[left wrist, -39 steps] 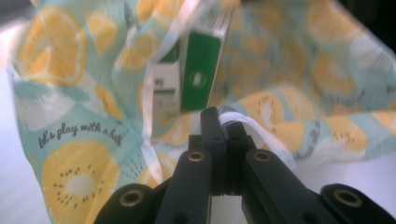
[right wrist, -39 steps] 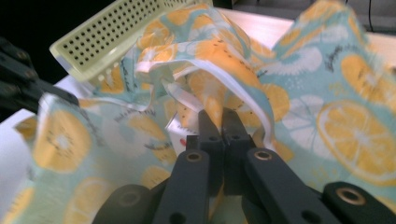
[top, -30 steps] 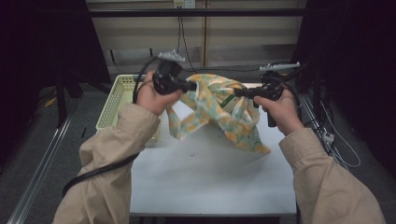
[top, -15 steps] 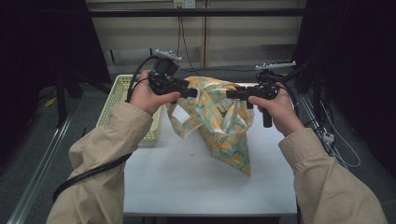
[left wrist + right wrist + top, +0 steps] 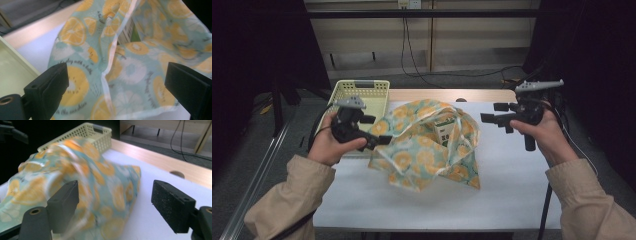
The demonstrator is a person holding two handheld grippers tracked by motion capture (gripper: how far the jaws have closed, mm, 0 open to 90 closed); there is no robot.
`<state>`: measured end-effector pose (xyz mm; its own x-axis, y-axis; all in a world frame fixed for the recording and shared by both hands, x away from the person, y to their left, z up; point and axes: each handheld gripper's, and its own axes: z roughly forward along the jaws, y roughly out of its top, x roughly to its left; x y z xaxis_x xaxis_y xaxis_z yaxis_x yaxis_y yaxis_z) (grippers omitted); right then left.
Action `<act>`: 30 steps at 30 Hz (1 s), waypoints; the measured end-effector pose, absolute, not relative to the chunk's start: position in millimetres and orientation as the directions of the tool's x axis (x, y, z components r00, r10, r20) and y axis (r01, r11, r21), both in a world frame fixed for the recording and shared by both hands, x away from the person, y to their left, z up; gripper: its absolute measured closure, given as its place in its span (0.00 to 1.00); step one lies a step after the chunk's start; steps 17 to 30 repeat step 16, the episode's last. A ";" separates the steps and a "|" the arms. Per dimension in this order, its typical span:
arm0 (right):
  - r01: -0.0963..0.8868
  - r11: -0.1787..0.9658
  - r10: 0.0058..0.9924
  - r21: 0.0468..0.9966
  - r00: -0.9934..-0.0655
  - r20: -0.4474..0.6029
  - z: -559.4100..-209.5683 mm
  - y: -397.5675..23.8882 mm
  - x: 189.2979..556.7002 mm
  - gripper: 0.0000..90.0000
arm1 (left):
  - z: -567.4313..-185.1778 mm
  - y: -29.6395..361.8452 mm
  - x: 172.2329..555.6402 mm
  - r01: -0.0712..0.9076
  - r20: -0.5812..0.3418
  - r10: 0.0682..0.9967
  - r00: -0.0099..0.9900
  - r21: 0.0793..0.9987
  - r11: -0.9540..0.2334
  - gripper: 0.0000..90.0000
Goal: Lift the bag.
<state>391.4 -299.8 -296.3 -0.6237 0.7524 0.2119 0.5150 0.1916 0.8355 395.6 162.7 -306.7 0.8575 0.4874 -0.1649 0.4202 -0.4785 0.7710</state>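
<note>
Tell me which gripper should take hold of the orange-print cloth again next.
Left, probably. The left gripper sits right at the cloth's edge, jaws open with fabric between them. The right gripper is open too, but stands apart from the cloth.

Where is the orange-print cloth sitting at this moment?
In the high view the cloth lies heaped at the middle of the white table, just right of the yellow basket, between the left gripper and right gripper, both open.

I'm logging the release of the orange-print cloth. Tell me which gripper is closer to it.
The left gripper: its open fingers sit right at the cloth's left edge, by the yellow basket. The right gripper, also open, hangs clear of the cloth's right side.
</note>
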 end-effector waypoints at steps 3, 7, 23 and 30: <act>0.520 0.224 0.747 0.824 -0.635 0.198 -324.4 -300.3 378.7 0.24 | -334.3 166.8 385.5 0.414 -0.167 0.466 0.869 0.761 -0.499 0.07; 0.523 0.231 0.749 0.821 -0.634 0.193 -357.4 -301.6 366.7 0.24 | -359.0 177.5 377.6 0.434 -0.192 0.483 0.854 0.775 -0.459 0.07; 0.509 0.267 0.740 0.818 -0.653 0.164 -402.3 -303.2 337.3 0.23 | -400.9 189.0 363.1 0.465 -0.205 0.523 0.827 0.773 -0.432 0.07; 0.509 0.267 0.740 0.818 -0.653 0.164 -402.3 -303.2 337.3 0.23 | -400.9 189.0 363.1 0.465 -0.205 0.523 0.827 0.773 -0.432 0.07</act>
